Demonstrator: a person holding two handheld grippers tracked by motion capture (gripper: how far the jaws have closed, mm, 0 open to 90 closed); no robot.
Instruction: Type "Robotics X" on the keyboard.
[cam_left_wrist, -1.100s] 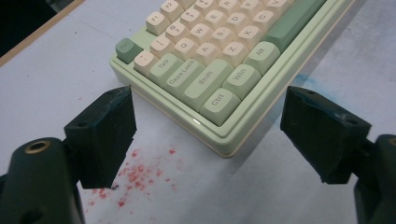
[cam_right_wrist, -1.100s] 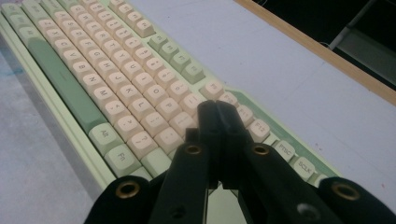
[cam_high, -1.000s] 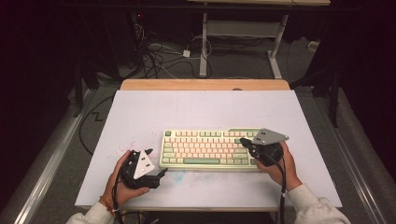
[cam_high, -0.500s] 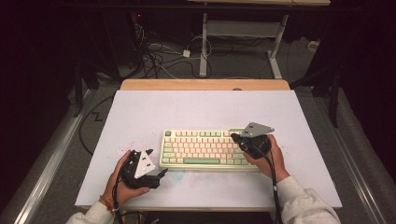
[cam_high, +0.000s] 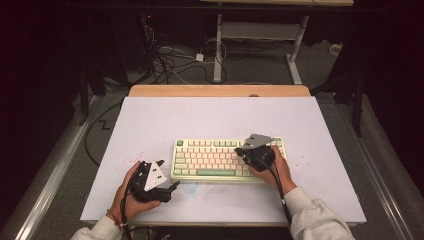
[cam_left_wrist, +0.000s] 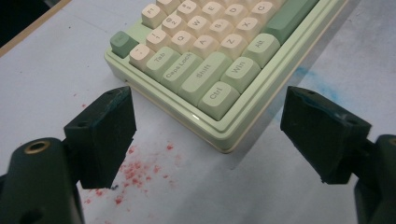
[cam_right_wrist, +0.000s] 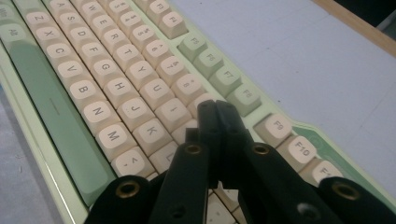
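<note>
A pale green keyboard (cam_high: 215, 160) with cream keys lies near the front of the white table top (cam_high: 210, 120). My right gripper (cam_high: 244, 149) hovers over the keyboard's right half, pointing left. In the right gripper view its jaws are shut together with nothing between them (cam_right_wrist: 216, 109), tips above the keys (cam_right_wrist: 154, 98) near the O and 9. My left gripper (cam_high: 170, 187) rests on the table just left of the keyboard's front left corner. In the left gripper view its jaws stand wide open (cam_left_wrist: 210, 135), framing the Ctrl corner of the keyboard (cam_left_wrist: 219, 93) without touching it.
Red specks (cam_left_wrist: 140, 170) and a faint blue smear (cam_left_wrist: 303, 74) mark the table top near the keyboard. A wooden strip (cam_high: 220, 90) edges the far side. Cables (cam_high: 170, 60) and table legs (cam_high: 217, 50) lie on the floor beyond.
My right gripper has moved left and a little down, from the keyboard's right end to over its right half. The left gripper has stayed in place.
</note>
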